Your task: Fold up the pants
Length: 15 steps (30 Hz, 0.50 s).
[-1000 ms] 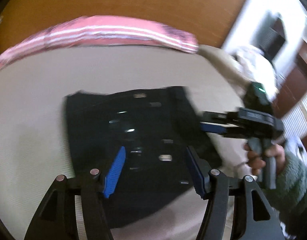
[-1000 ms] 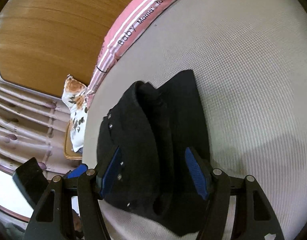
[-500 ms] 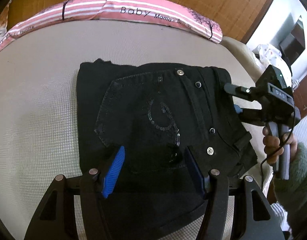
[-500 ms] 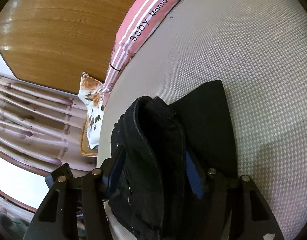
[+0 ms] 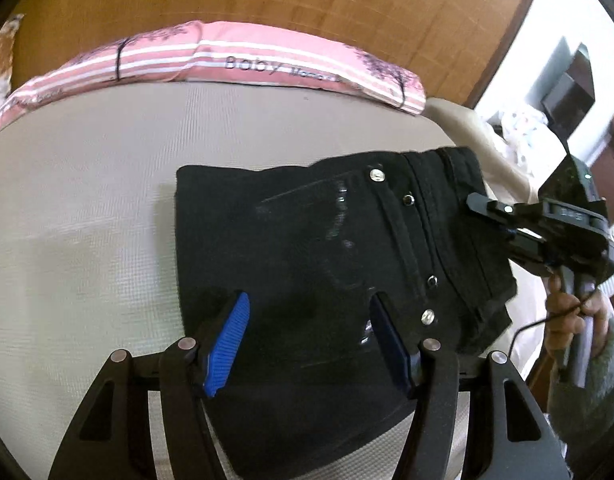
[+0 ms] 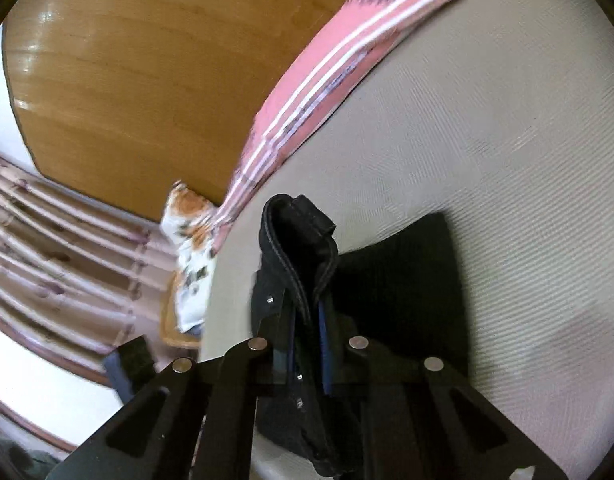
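Observation:
Black folded pants (image 5: 315,264) lie on a beige mattress (image 5: 87,208). My left gripper (image 5: 307,340) is open, hovering over the near edge of the pants with nothing between its blue pads (image 5: 227,340). My right gripper (image 6: 307,344) is shut on the waistband end of the pants (image 6: 299,248), which stands up between its fingers. It also shows in the left wrist view (image 5: 507,216) at the pants' right edge, held by a hand in a green sleeve.
A pink striped pillow (image 5: 227,60) lies along the wooden headboard (image 5: 267,0). A floral cushion (image 6: 191,248) sits at the bed's corner by a curtain. A white dotted cloth (image 5: 523,132) and dark furniture stand beyond the bed's right edge.
My right gripper has closed on the waistband edge of the pants and lifted it. My left gripper has stayed open over the near edge, and its view has shifted left.

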Each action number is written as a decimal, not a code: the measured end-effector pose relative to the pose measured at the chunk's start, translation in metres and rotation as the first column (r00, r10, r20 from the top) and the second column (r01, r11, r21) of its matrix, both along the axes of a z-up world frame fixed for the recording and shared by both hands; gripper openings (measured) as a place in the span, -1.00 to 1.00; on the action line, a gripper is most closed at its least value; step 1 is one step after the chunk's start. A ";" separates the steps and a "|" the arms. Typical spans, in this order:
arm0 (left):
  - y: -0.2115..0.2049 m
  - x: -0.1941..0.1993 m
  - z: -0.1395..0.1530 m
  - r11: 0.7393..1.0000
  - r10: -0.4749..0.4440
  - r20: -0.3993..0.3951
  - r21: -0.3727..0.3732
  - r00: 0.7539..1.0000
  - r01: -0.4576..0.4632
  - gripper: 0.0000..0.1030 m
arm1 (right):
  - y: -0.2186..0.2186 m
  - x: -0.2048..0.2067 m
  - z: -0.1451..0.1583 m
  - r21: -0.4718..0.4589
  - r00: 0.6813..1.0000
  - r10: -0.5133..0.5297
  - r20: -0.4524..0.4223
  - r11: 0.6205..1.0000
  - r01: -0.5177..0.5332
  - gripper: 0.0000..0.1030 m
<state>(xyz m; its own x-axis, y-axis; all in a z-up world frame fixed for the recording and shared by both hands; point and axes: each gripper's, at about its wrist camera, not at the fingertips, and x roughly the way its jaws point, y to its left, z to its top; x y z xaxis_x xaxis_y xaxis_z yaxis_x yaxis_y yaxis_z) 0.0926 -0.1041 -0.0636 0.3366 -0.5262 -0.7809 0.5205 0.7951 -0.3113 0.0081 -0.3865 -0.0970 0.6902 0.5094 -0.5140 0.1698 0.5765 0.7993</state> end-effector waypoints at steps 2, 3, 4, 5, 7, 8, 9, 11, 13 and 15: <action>-0.006 0.001 -0.011 0.999 -0.020 -0.024 0.025 1.000 0.021 0.22 | -0.006 0.000 -0.020 -0.057 0.996 -0.012 -0.088 0.998 0.007 -0.81; -0.008 0.002 -0.017 0.999 -0.023 -0.040 0.040 0.999 0.025 0.22 | -0.007 -0.001 -0.030 -0.084 0.993 -0.021 -0.120 0.996 0.011 -0.80; -0.009 0.003 -0.026 0.997 -0.021 -0.059 0.066 0.998 0.025 0.22 | -0.008 -0.002 -0.035 -0.077 0.992 -0.022 -0.123 0.997 0.013 -0.74; -0.011 0.004 -0.033 0.996 -0.023 -0.075 0.088 0.997 0.029 0.22 | -0.009 -0.003 -0.038 -0.060 0.991 -0.024 -0.128 0.998 0.017 -0.69; -0.011 0.001 -0.039 0.994 -0.031 -0.064 0.104 0.997 0.038 0.22 | -0.012 -0.006 -0.035 -0.066 0.986 -0.049 -0.160 0.997 0.039 -0.37; -0.012 -0.001 -0.037 0.992 -0.038 -0.055 0.116 0.998 0.044 0.22 | -0.012 -0.009 -0.029 -0.074 0.987 -0.051 -0.156 0.996 0.040 -0.36; -0.014 -0.002 -0.035 0.991 -0.042 -0.053 0.128 0.998 0.049 0.22 | -0.010 -0.011 -0.026 -0.079 0.988 -0.045 -0.148 0.996 0.034 -0.36; -0.014 -0.004 -0.032 0.991 -0.046 -0.066 0.121 0.997 0.054 0.22 | -0.005 -0.021 -0.014 -0.114 0.989 -0.027 -0.144 0.993 0.011 -0.36; -0.011 -0.007 -0.030 0.992 -0.044 -0.086 0.111 0.995 0.054 0.22 | 0.000 -0.029 -0.008 -0.122 0.989 -0.009 -0.150 0.993 -0.009 -0.36; -0.009 -0.012 -0.029 0.992 -0.052 -0.088 0.111 0.995 0.062 0.23 | 0.006 -0.040 -0.005 -0.119 0.987 0.009 -0.161 0.993 -0.028 -0.36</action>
<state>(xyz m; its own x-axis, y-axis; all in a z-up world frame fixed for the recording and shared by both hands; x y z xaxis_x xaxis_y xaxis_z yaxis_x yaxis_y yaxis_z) 0.0808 -0.1133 -0.0922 0.2386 -0.4491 -0.8610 0.5418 0.7974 -0.2657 -0.0315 -0.3806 -0.1023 0.5855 0.4491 -0.6749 0.2779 0.6709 0.6875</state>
